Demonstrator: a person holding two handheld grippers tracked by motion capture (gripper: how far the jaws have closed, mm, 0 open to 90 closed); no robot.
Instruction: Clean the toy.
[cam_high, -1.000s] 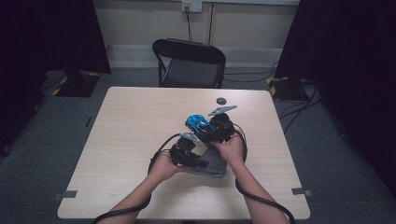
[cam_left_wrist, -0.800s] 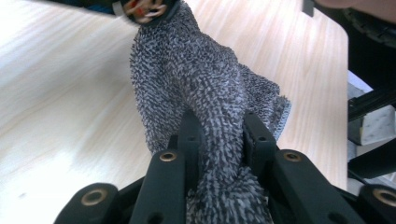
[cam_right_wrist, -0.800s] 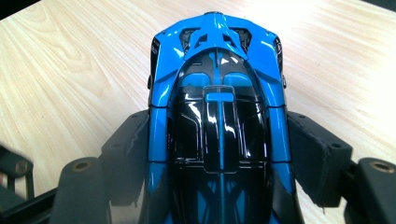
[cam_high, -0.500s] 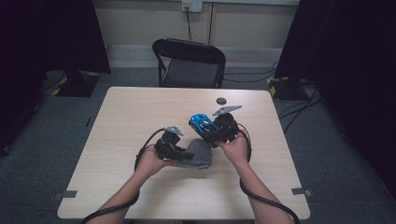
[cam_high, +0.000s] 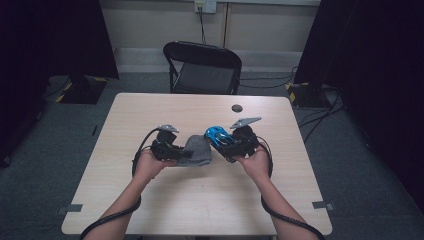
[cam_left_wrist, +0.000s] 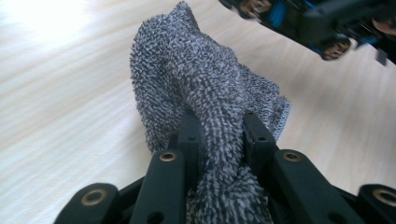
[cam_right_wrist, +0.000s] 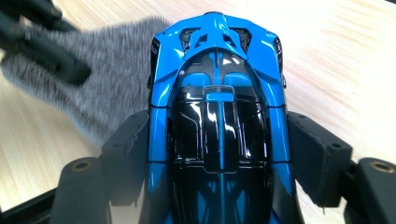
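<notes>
while your right fingers (cam_right_wrist: 219, 154) clamp the glossy blue-and-black toy car (cam_right_wrist: 218, 107), your left fingers (cam_left_wrist: 222, 140) pinch the grey nubby cloth (cam_left_wrist: 196, 79) just beside it; wiping looks unfinished.

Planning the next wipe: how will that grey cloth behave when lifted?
Probably floppy: the grey cloth bunches and folds where the left tool pinches it. Likely light, with its free end draping onto the table. Its nubby pile should resist slipping.

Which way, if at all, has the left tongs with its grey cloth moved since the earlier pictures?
Yes. The left tongs, shut on the grey cloth, moved leftwards, away from the blue toy car and towards the table's left edge.
</notes>
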